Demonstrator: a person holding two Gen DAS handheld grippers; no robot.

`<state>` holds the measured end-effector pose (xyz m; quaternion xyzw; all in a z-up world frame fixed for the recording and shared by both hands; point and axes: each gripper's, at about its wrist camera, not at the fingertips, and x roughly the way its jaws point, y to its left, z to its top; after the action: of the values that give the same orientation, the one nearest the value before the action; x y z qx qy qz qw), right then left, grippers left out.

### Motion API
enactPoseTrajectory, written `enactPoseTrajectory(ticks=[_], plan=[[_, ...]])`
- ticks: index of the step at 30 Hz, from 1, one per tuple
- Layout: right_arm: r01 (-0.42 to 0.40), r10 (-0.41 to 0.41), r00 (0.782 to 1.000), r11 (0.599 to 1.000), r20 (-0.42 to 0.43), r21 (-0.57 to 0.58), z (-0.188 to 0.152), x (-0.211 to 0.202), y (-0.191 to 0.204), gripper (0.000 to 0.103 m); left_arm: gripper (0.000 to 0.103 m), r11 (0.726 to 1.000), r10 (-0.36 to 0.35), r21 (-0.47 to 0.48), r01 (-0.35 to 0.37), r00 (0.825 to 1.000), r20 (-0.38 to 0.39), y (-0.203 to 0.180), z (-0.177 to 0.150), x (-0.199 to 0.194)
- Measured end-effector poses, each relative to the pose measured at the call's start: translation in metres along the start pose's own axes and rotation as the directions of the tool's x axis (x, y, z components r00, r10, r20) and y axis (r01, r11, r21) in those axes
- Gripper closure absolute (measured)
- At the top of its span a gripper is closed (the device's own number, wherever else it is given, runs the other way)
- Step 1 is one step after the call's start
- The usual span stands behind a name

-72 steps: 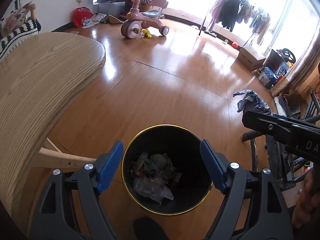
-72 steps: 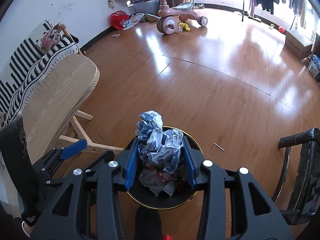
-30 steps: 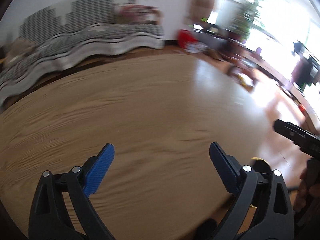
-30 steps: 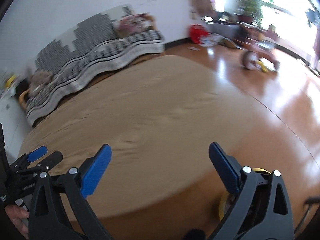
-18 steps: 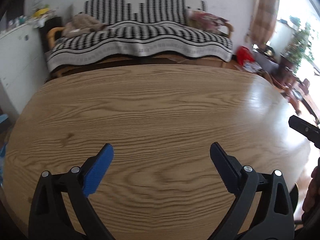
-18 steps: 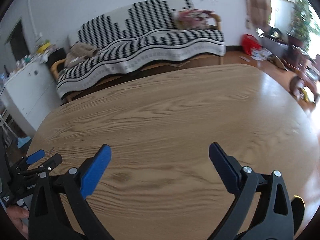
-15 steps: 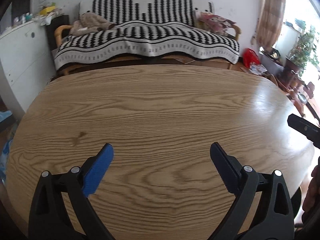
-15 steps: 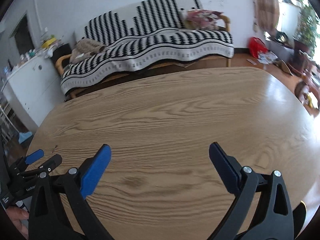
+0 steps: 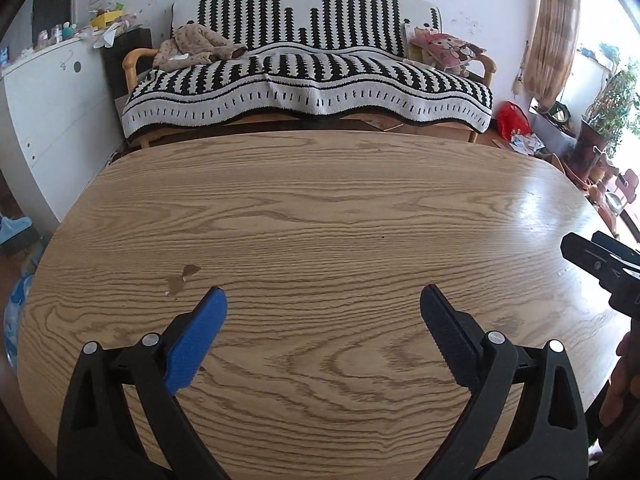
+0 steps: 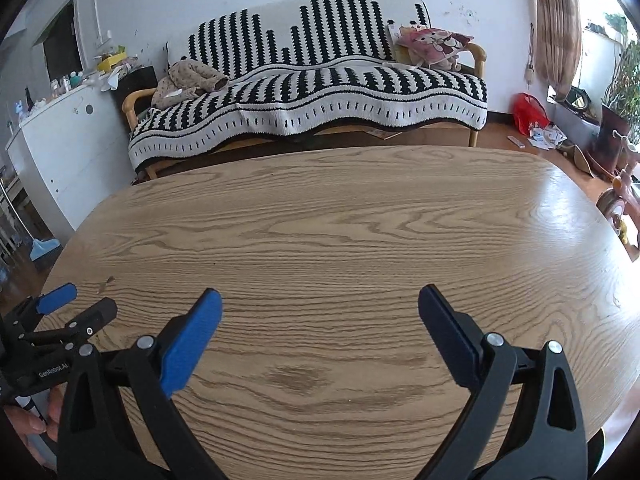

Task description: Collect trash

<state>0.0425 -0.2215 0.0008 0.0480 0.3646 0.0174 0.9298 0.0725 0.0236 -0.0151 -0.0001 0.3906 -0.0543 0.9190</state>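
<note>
Both grippers are held above the oval wooden desk (image 9: 320, 240). The left gripper (image 9: 323, 312) and the right gripper (image 10: 320, 312) are spread wide, with nothing between their fingers. No trash can be made out on the desk; a striped sofa (image 10: 312, 96) is seen behind.

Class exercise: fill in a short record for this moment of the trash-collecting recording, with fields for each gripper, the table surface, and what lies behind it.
left gripper: open, holds nothing, over the table
right gripper: open, holds nothing, over the table
table: oval, light wood grain; no trash visible on it, only a small stain
behind the table: sofa under a black-and-white striped cover
on the sofa: cushion at one end, bundled cloth at the other
</note>
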Motion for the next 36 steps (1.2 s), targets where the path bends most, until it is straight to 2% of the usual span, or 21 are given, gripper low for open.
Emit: enactPoseTrajectory(ticks=[36], plan=[[0.0, 0.0, 1.0, 1.0, 0.004, -0.015, -0.0076, -0.0067, 0.0043, 0.008, 0.009, 1.0, -0.006, -0.006, 0.006, 1.0, -0.002, -0.0033, -0.0041, -0.0014]])
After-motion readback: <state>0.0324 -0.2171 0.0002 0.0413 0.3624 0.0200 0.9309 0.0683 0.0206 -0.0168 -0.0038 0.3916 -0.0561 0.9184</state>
